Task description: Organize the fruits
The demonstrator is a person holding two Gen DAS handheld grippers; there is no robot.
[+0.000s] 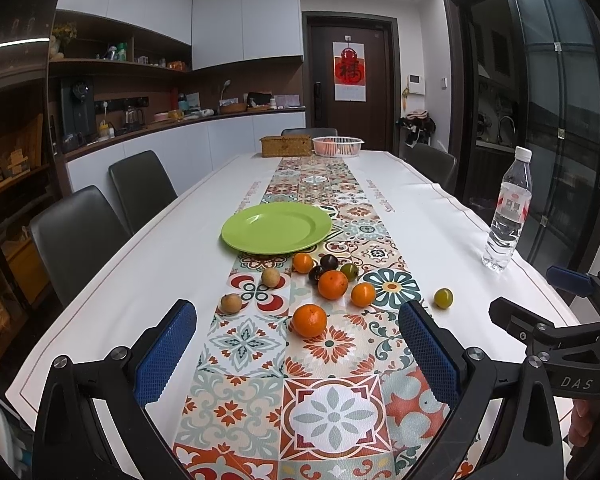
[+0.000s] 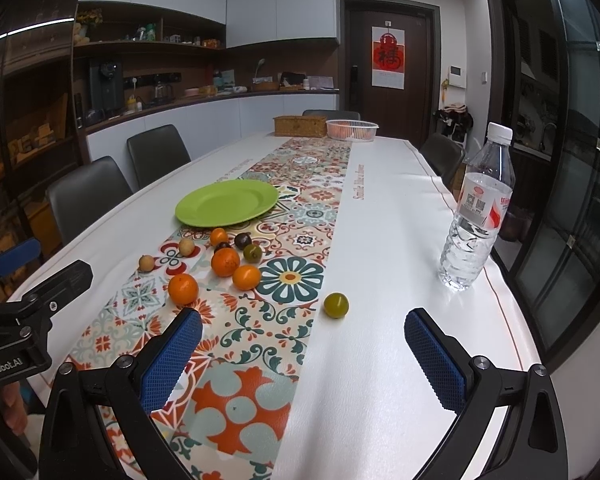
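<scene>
An empty green plate [image 1: 276, 227] [image 2: 227, 202] lies on the patterned runner. Just in front of it are several loose fruits: oranges [image 1: 309, 320] [image 2: 183, 289], two tan round fruits [image 1: 231, 303] [image 2: 146, 263], dark plums [image 1: 329, 261] [image 2: 243, 240], and one green fruit [image 1: 443, 298] [image 2: 336, 305] apart on the white cloth. My left gripper [image 1: 300, 354] hovers open above the near table edge, with the nearest orange just beyond its fingertips. My right gripper [image 2: 305, 354] is open too, the green fruit just ahead of it. Neither holds anything.
A water bottle [image 1: 508, 210] [image 2: 476, 208] stands near the table's right edge. At the far end sit a wicker box [image 1: 286, 146] and a pink basket [image 1: 337, 146]. Grey chairs [image 1: 76, 236] line the left side. A clear glass [image 1: 315, 188] stands beyond the plate.
</scene>
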